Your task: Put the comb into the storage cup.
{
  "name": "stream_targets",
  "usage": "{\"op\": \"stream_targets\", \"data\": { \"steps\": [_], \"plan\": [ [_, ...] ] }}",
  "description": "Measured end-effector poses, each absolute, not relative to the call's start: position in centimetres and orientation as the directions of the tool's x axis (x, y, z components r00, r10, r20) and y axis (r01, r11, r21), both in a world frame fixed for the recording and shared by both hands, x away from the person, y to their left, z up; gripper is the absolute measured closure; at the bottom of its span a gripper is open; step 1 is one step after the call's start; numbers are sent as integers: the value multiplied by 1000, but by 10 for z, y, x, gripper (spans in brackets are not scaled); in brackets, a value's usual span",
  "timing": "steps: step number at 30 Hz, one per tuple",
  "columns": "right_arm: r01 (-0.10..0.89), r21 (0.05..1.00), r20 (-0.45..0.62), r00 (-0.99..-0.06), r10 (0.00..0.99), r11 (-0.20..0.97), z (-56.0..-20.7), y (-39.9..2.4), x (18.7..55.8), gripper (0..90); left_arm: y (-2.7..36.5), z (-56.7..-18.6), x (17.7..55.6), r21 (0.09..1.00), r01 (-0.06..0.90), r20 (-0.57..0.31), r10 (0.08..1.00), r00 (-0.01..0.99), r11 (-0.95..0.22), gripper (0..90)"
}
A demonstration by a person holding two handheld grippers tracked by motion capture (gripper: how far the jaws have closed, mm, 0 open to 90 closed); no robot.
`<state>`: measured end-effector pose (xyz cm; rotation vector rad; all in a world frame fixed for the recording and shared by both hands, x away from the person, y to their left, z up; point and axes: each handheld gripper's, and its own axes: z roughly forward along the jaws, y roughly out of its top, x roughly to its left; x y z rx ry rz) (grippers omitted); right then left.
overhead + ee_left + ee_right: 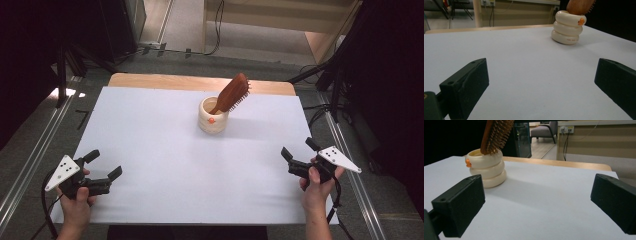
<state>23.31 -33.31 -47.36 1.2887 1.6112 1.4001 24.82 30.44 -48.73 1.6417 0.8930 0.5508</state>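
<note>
While both grippers rest near me, fingers wide, holding nothing | hairbrush (233,93) leans in far cup (213,120) | stiff, light, I'd grip its head.

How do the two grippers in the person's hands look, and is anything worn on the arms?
Each handheld gripper, left gripper and right gripper, is black with two blocky black jaws. Each carries a grey three-cornered plate with black dots on top, and a black cable trails from each. The forearms are bare; no sleeves or gloves are visible.
</note>
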Motion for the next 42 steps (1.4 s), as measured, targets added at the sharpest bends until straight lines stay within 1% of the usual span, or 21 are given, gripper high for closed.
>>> {"op": "stream_targets", "data": {
  "steps": [30, 36, 42],
  "plan": [
    [313, 948, 144, -276, 950, -52, -499, -358, 198, 0, 304, -487, 248, 961, 266, -99, 794, 600, -81, 0],
    [307, 950, 141, -266, 954, -55, -504, -363, 195, 0, 304, -487, 248, 961, 266, -98, 794, 600, -82, 0],
    [315, 947, 151, -275, 950, -60, -509, -363, 194, 0, 303, -487, 248, 961, 265, -99, 792, 602, -82, 0]
  ]
}}
